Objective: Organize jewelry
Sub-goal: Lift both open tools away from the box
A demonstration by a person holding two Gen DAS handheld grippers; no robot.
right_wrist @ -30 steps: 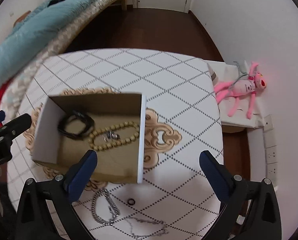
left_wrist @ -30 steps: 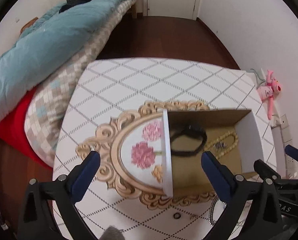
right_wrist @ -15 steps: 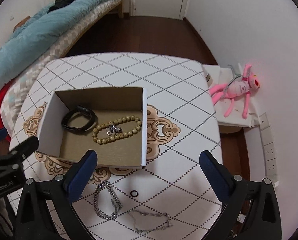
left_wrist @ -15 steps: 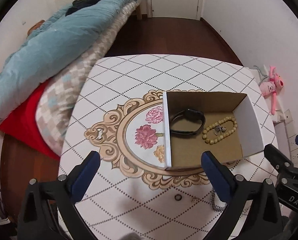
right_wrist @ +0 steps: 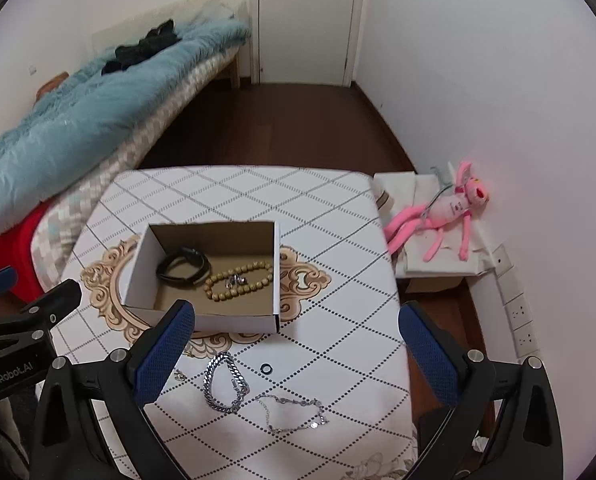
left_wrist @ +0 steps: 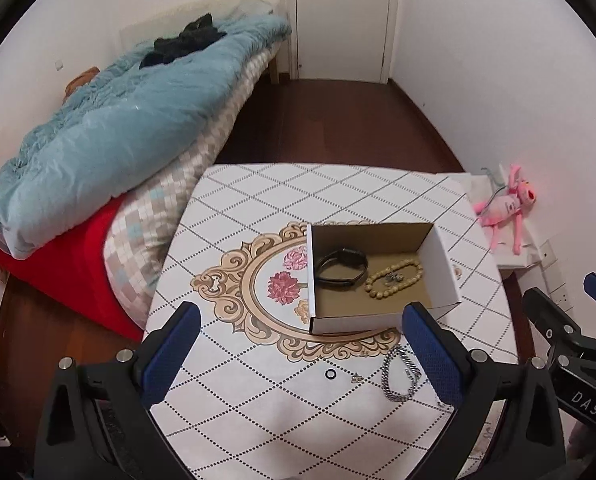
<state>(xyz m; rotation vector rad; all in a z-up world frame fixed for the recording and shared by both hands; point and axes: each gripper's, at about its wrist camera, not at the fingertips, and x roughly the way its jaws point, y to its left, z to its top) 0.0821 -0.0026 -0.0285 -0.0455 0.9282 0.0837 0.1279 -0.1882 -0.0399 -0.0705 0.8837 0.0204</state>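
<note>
Open cardboard box (right_wrist: 202,280), white outside and brown inside, standing on a table with a white diamond-patterned cloth (right_wrist: 337,264), partly over an ornate gold medallion print (left_wrist: 234,292). Contents, two lots: a black band bracelet (right_wrist: 183,268) in the left half, and a tan beaded bracelet (right_wrist: 238,280) to its right, its long axis running from near-left to far-right, with a small silver piece (right_wrist: 234,280) lying within its loop. Outside the box, on the cloth between the box and the cameras: a heavy silver chain bracelet (right_wrist: 224,384), looped, long axis running roughly near to far; a small black ring (right_wrist: 266,369) just to its right, apart from it; a thin silver chain (right_wrist: 294,414) nearer still, stretched mostly left to right. Left gripper (left_wrist: 298,344): blue-padded jaws spread wide, empty, above the near table edge. Right gripper (right_wrist: 298,344): jaws likewise spread wide, empty. The right wrist view shows the thin chain in full, and another small metal piece (right_wrist: 180,376) close beside the left blue pad; the left wrist view shows the chain bracelet (left_wrist: 399,374), the ring (left_wrist: 330,374) and a small silver item (left_wrist: 355,378) between them, and does not show the thin chain. Surroundings: bed with a blue quilt (left_wrist: 110,132), a pink plush toy (right_wrist: 441,212) by the wall, a white door (right_wrist: 305,20).
</note>
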